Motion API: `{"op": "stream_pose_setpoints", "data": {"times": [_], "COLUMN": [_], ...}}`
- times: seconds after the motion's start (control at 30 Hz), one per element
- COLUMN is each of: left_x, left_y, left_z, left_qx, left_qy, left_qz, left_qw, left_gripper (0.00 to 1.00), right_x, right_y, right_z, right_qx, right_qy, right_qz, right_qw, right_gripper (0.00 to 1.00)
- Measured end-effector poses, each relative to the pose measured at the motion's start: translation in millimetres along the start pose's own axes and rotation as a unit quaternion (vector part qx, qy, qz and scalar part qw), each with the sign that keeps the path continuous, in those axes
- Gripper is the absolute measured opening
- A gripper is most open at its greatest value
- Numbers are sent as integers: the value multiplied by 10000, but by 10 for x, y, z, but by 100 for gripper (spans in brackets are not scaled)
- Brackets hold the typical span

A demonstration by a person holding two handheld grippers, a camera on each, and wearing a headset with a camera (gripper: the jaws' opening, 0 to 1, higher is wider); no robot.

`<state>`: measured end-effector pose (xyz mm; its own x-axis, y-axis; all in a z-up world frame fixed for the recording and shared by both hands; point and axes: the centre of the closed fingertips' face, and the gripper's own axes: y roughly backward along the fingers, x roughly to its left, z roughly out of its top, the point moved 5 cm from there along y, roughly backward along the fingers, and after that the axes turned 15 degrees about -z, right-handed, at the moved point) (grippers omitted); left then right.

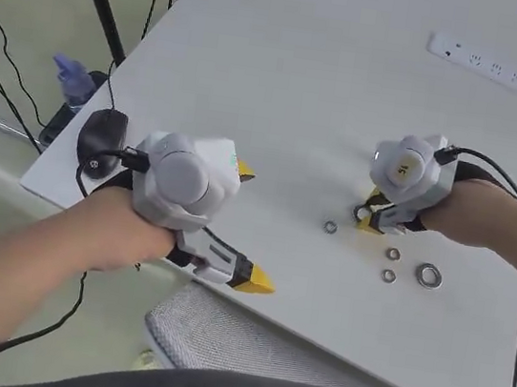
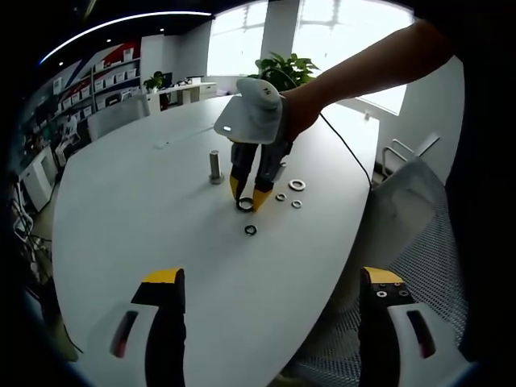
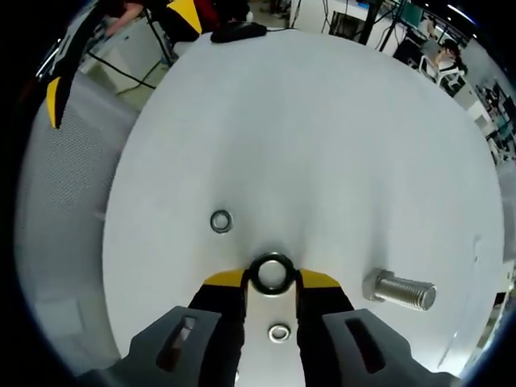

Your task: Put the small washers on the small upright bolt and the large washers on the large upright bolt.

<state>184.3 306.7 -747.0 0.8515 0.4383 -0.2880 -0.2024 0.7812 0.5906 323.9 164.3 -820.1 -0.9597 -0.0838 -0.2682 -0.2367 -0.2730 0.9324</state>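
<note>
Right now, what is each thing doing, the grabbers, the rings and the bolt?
Left gripper, jaws wide open, holding nothing.
Right gripper, jaws shut on a washer.
Gripped washer, pinched between the right jaws.
Bolt, standing upright, bare of washers.
Small loose washer, flat on the table.
Big loose washer, flat on the table.

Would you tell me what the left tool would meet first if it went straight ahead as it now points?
Probably the right tool, which holds a washer; a loose small washer lies nearer, though likely under the path.
</note>
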Motion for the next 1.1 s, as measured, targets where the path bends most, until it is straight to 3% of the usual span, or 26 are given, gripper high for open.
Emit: {"op": "stream_pose_setpoints", "data": {"times": [0.07,0.2,0.63,1.1], "left_x": [-16,-12,-8,-50], "left_y": [-3,11,60,48], "left_z": [-2,26,54,27], "left_qx": [-4,-69,-69,-54], "left_qy": [4,-5,-55,-28], "left_qz": [-4,31,90,70], "left_qw": [10000,10000,9999,10000], "left_gripper": [89,89,87,86], "right_x": [-1,-15,-42,-88], "right_y": [-5,-2,18,35], "right_z": [18,21,-6,-90], "right_qx": [98,188,25,123], "right_qy": [165,161,-238,-541], "right_qz": [12,10,-39,28], "right_qw": [9998,9997,9997,9985], "right_gripper": [23,21,21,21]}}
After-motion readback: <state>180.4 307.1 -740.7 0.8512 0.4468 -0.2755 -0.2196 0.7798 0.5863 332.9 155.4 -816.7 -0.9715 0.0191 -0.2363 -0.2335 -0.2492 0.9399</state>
